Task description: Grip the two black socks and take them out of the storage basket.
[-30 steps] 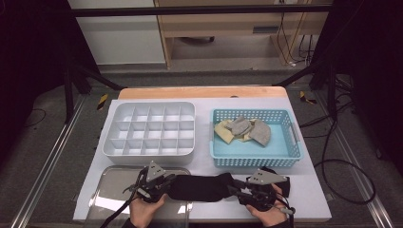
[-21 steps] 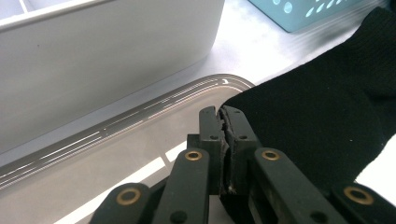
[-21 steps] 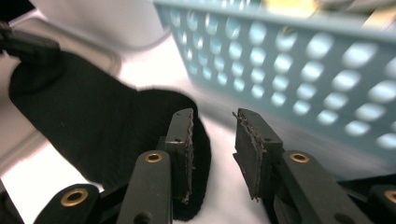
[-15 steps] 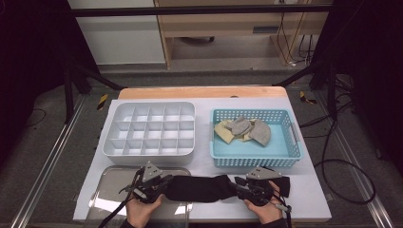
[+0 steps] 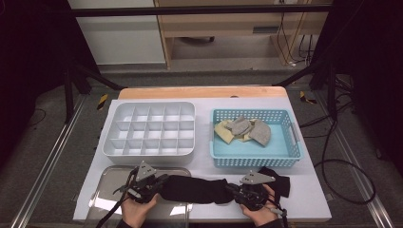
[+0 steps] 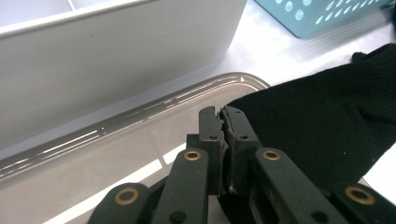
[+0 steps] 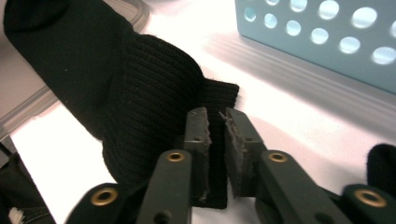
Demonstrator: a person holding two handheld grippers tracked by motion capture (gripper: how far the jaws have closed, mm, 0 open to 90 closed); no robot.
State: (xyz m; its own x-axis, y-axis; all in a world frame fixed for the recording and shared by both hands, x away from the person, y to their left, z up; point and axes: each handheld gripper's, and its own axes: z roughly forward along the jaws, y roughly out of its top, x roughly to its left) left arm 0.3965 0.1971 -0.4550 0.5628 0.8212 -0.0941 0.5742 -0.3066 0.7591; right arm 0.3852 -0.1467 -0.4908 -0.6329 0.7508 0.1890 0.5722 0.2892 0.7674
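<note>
Black knitted sock (image 5: 197, 188) lies stretched across the near edge of the desk (image 5: 309, 199), between the two grippers. Its left end rests over the clear tray (image 5: 107, 202), and its right end lies on the white desk top in front of the blue basket (image 5: 285, 159).

Seen from its own view, the left gripper (image 6: 223, 112) has its jaws pressed together on an edge of the sock (image 6: 327, 135), above the tray (image 6: 116, 140). In the high view this gripper (image 5: 159, 183) sits at the sock's left end.

From its own view, the right gripper (image 7: 214, 114) has just been closing its jaws, and a fold of the sock (image 7: 140, 84) sits pinched between them near the ribbed cuff. The high view places this gripper (image 5: 235, 190) at the sock's right part, with a dark piece of cloth (image 5: 278, 183) just beyond it.

Behind the sock stand a white divided box (image 5: 149, 130) and the basket, which holds grey and yellowish cloths (image 5: 242, 129).
</note>
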